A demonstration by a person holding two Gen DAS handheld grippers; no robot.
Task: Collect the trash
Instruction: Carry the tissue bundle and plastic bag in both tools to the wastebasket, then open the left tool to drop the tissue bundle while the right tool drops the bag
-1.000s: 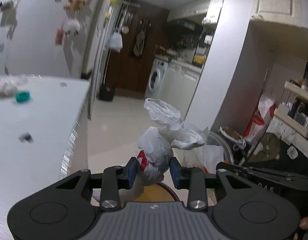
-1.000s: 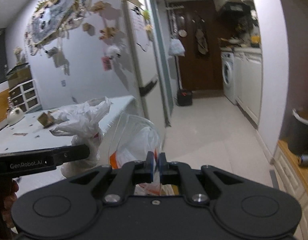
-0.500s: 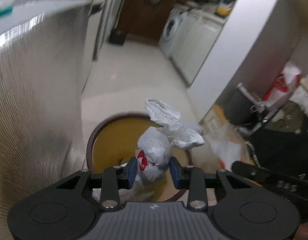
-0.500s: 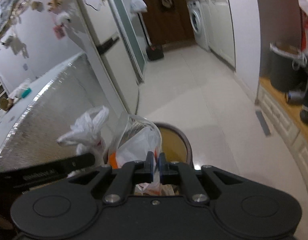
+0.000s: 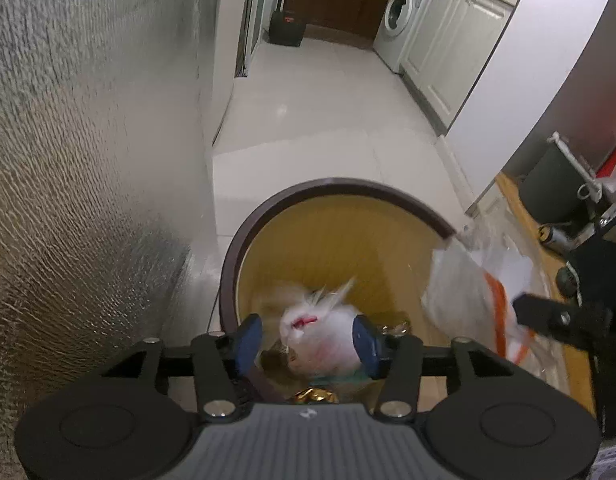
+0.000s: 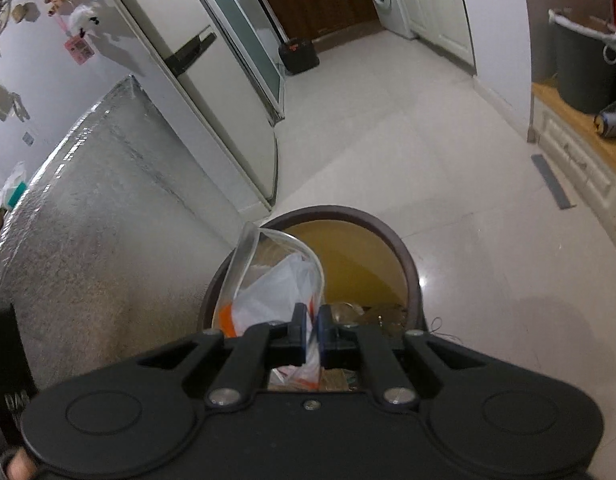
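A round bin (image 5: 332, 188) with a dark brown rim and yellow inside stands on the floor below both grippers; it also shows in the right wrist view (image 6: 404, 256). My left gripper (image 5: 306, 344) is open above it. A knotted white plastic bag (image 5: 320, 340), blurred, is between its blue pads, falling into the bin. My right gripper (image 6: 313, 330) is shut on a clear plastic bag (image 6: 276, 280) with white and orange contents, held over the bin's left rim; it also shows in the left wrist view (image 5: 468, 292).
A silver foil-covered counter side (image 5: 88, 160) stands close on the left of the bin. A fridge (image 6: 212, 80), a washing machine (image 5: 400, 12) and white cabinets lie beyond. A dark grey bin (image 6: 584, 72) sits on a wooden ledge at right. Other trash lies in the bin's bottom (image 6: 372, 312).
Both grippers have tilted down and come over the bin. My left gripper has opened wider and let go of the white bag, which is dropping. My right gripper still holds the clear bag.
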